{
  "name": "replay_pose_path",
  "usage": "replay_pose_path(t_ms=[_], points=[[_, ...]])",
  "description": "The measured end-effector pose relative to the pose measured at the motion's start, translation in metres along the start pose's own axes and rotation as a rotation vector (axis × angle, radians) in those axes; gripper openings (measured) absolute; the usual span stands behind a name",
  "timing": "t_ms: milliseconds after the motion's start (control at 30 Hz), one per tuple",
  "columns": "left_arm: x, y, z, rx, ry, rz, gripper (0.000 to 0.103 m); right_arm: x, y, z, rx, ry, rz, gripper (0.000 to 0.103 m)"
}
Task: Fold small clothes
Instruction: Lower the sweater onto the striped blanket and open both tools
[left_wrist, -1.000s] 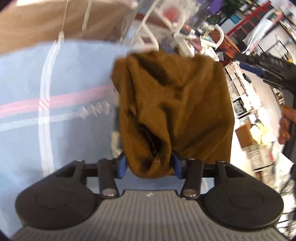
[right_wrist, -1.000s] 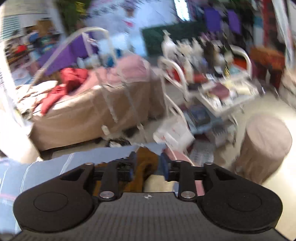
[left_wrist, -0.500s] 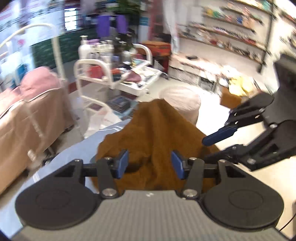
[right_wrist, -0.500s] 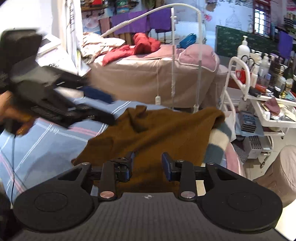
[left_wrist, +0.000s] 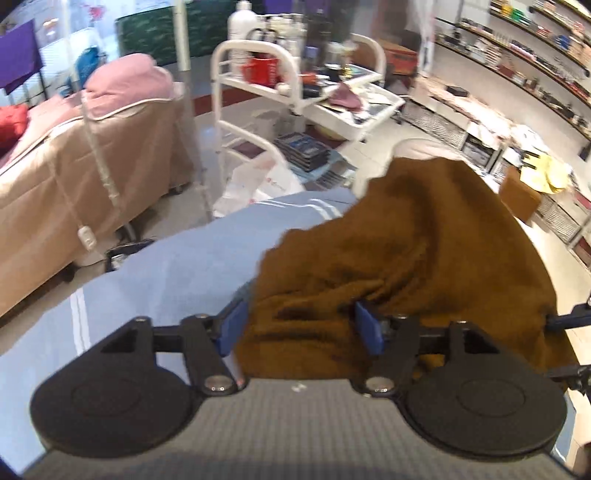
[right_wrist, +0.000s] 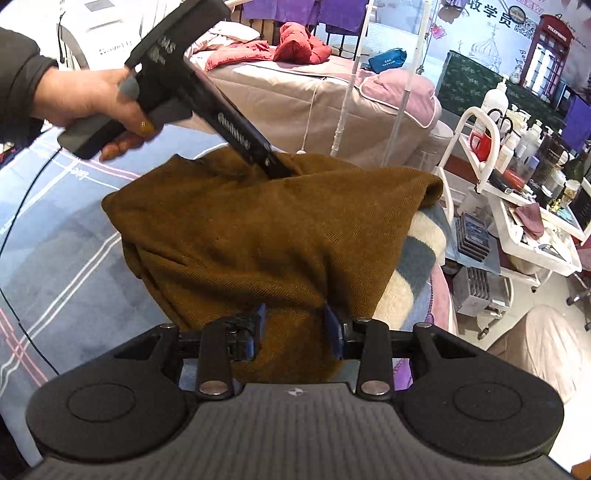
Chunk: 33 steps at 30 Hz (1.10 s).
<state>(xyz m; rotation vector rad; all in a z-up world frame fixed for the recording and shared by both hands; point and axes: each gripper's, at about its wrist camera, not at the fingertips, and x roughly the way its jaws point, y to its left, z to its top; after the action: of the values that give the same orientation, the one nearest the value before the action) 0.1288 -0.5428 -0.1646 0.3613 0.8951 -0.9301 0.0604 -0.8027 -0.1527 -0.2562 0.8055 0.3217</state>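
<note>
A brown knitted garment (left_wrist: 413, 266) lies bunched on the blue striped bedsheet (left_wrist: 177, 266) near the bed's corner. My left gripper (left_wrist: 299, 325) has its blue pads apart with a fold of the garment between them; the fabric fills the gap. In the right wrist view the garment (right_wrist: 266, 229) is lifted like a tent, and the left gripper's body (right_wrist: 207, 96) reaches into its far side. My right gripper (right_wrist: 295, 326) holds the garment's near edge between its blue pads.
A white cart (left_wrist: 295, 92) with bottles stands past the bed's corner. A tan massage bed (left_wrist: 74, 155) is to the left. A round stool (right_wrist: 539, 350) stands on the floor at right. A striped blanket (right_wrist: 417, 266) lies under the garment.
Both grippers have swung around to face the garment from opposite sides. The garment has gone from hanging to being held spread above the bed. The right gripper has closed in on its near edge.
</note>
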Motion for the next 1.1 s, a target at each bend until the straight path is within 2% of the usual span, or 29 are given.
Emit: replay_pose_path(t_ms=[67, 133, 200, 233, 267, 367, 400, 467, 533, 633, 733, 867, 900, 967, 1000, 1100], points=[[-0.017, 0.002, 0.001, -0.027, -0.027, 0.001, 0.063, -0.001, 0.002, 0.0, 0.009, 0.011, -0.01, 0.064], [-0.049, -0.003, -0.004, -0.019, -0.088, -0.042, 0.063, -0.009, 0.004, 0.005, 0.059, 0.012, -0.018, 0.069], [-0.08, -0.016, -0.013, 0.018, -0.123, -0.084, 0.064, -0.022, 0.005, 0.011, 0.111, -0.027, -0.023, 0.086], [-0.092, -0.025, -0.02, 0.054, -0.131, -0.102, 0.064, -0.028, 0.008, 0.013, 0.126, -0.044, -0.031, 0.102], [-0.101, -0.035, -0.027, 0.098, -0.127, -0.105, 0.064, -0.033, 0.011, 0.015, 0.13, -0.06, -0.046, 0.103], [-0.1, -0.065, -0.05, 0.212, -0.087, -0.064, 0.064, -0.031, 0.021, 0.014, 0.101, -0.051, -0.066, 0.103], [-0.093, -0.07, -0.057, 0.228, -0.062, -0.05, 0.064, -0.028, 0.023, 0.012, 0.098, -0.043, -0.07, 0.103], [-0.08, -0.075, -0.068, 0.236, -0.009, 0.024, 0.064, -0.019, 0.025, 0.009, 0.094, -0.019, -0.092, 0.103], [-0.073, -0.07, -0.077, 0.205, 0.007, 0.073, 0.064, -0.012, 0.028, 0.005, 0.078, 0.01, -0.133, 0.103], [-0.066, -0.06, -0.089, 0.171, 0.039, 0.101, 0.067, -0.003, 0.032, -0.007, 0.045, 0.072, -0.194, 0.103], [-0.061, -0.049, -0.092, 0.122, 0.056, 0.09, 0.068, -0.001, 0.027, -0.024, 0.083, 0.101, -0.182, 0.103], [-0.077, -0.047, -0.087, 0.092, 0.044, 0.101, 0.069, -0.008, 0.021, -0.03, 0.153, 0.123, -0.183, 0.103], [-0.084, -0.048, -0.085, 0.082, 0.041, 0.108, 0.073, -0.012, 0.021, -0.028, 0.172, 0.11, -0.177, 0.103], [-0.101, -0.049, -0.082, 0.033, 0.045, 0.112, 0.089, -0.024, 0.02, -0.021, 0.225, 0.09, -0.17, 0.103], [-0.11, -0.051, -0.081, 0.004, 0.042, 0.114, 0.103, -0.028, 0.021, -0.017, 0.259, 0.087, -0.162, 0.103], [-0.139, -0.058, -0.077, -0.018, 0.018, 0.148, 0.103, -0.045, 0.018, -0.001, 0.382, 0.051, -0.108, 0.103]])
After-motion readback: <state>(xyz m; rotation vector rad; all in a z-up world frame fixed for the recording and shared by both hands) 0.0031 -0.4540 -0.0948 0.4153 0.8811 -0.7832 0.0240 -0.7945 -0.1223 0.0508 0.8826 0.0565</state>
